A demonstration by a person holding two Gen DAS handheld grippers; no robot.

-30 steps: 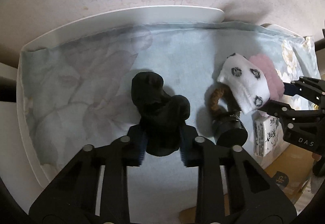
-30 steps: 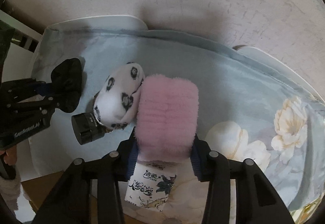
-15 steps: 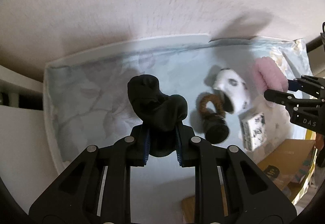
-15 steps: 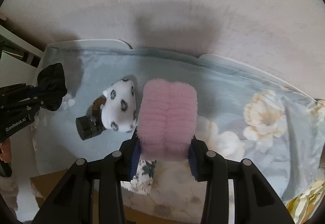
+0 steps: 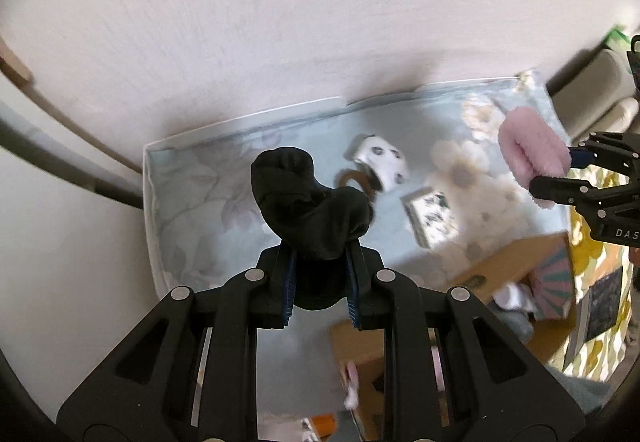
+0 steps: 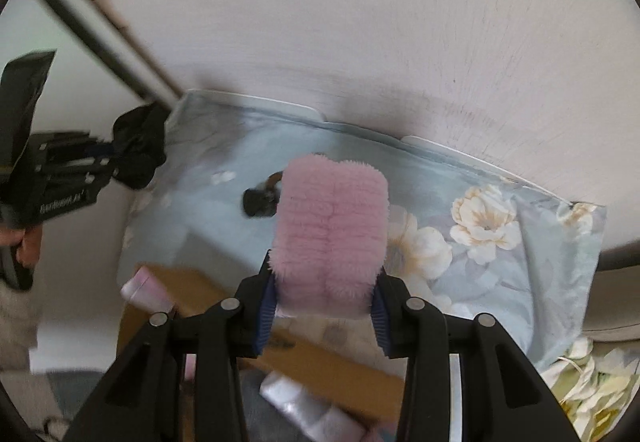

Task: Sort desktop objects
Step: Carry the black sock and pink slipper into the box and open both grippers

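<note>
Two grippers point steeply down, high over a low table. The left gripper (image 5: 320, 292) has its blue pads squeezed tight on a black sock (image 5: 308, 201), which sticks up out of the jaws in a lumpy curl. The right gripper (image 6: 324, 312) is clamped on a pink fluffy sock (image 6: 332, 232), folded in two and very furry. Both socks hang in the air, clear of the table. In the right wrist view, a hand (image 6: 28, 248) grips the handle of the left gripper at the left edge.

Below them is a pale blue cloth (image 5: 208, 201) with big white flowers on it. It lies over a white table (image 5: 248, 113) with a thin, smooth rim. On the cloth sit a white sock with black spots (image 5: 384, 161), rolled into a ball, and a brown ring (image 5: 350, 177) touching it. Near them lies a small flat tissue pack (image 5: 430, 215) with dark flower prints. A small black round thing (image 6: 256, 201) shows next to the pink sock in the right wrist view, but it is too blurry to tell what it is.

A brown cardboard box (image 5: 516, 262) stands by the near edge of the table. The floor (image 5: 320, 21) beyond is pale and a bit rough looking.
</note>
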